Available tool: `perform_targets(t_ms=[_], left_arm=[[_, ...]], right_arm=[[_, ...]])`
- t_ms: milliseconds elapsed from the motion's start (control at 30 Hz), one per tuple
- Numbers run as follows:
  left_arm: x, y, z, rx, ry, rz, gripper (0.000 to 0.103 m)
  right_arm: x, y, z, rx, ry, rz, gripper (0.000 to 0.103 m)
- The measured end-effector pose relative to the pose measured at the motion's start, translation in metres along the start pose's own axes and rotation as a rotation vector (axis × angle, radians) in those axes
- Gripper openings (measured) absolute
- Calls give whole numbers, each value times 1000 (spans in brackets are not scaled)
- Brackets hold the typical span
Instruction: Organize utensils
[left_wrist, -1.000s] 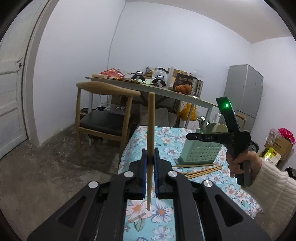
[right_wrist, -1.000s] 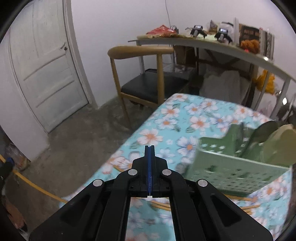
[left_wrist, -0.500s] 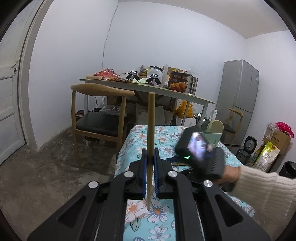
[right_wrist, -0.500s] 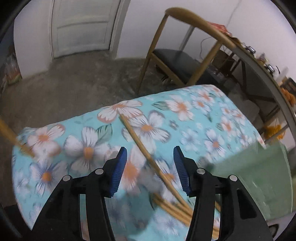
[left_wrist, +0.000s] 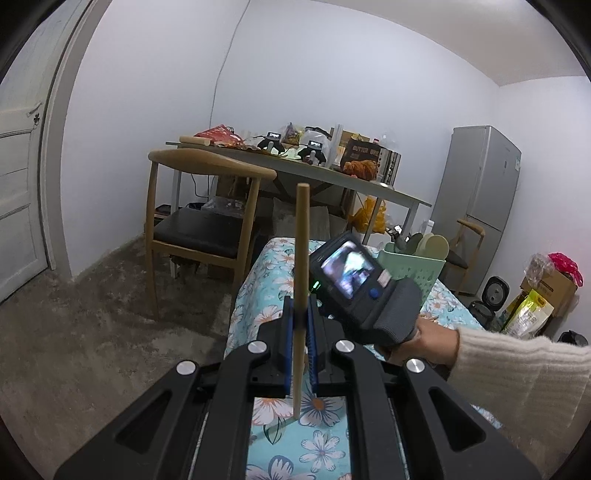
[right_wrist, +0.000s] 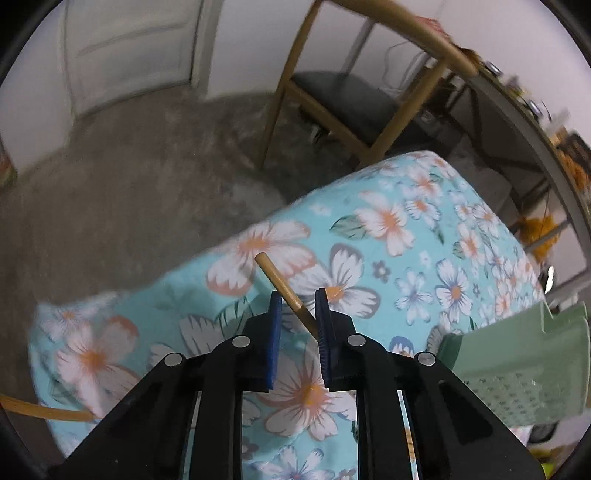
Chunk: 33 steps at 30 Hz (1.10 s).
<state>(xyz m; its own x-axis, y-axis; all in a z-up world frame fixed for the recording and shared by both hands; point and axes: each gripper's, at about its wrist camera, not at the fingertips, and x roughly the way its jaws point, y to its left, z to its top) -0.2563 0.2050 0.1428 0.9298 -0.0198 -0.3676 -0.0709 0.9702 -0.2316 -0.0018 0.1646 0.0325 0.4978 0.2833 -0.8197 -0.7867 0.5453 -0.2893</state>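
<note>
Left wrist view: our left gripper (left_wrist: 300, 345) squeezes one chopstick (left_wrist: 301, 266) upright. Our right gripper (right_wrist: 298, 321) is closing around another chopstick (right_wrist: 286, 291) on the flowery cloth (right_wrist: 424, 229). Next we lift it toward the green basket (right_wrist: 517, 369).

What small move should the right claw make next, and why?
Probably finish closing, then lift. The right claw is closing around a chopstick lying on the tablecloth; its pads do not seem to press it yet. The left claw already holds one upright.
</note>
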Motion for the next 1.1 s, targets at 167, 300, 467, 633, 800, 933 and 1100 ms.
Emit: perform_targets(t_ms=[167,300,467,633,800,933,1100], left_arm=[[-11,-4,5,9,-28,2,6],[-20,-6,5,10,-51,-2,7],[-24,-12,6,19,-56,-11,6],[-16,-17,6,20,-48,-27,7],[-4,-23,9,14,-24,-49,7],[4,-25,9,5,-8,-51,7],[13,-28,10,0,10,-52,7]], right_arm=[[-60,-40,3,118,-180,-26,13],[-114,-87,-14,312,-358,28,11],[-157,-133,-58,494,-492,116,5],[-162,-153,-94,574,-522,123,5],[-158,-163,-112,614,-511,171,5],[-159,-162,-114,596,-530,212,5],[-170,-155,-114,578,-580,168,4]])
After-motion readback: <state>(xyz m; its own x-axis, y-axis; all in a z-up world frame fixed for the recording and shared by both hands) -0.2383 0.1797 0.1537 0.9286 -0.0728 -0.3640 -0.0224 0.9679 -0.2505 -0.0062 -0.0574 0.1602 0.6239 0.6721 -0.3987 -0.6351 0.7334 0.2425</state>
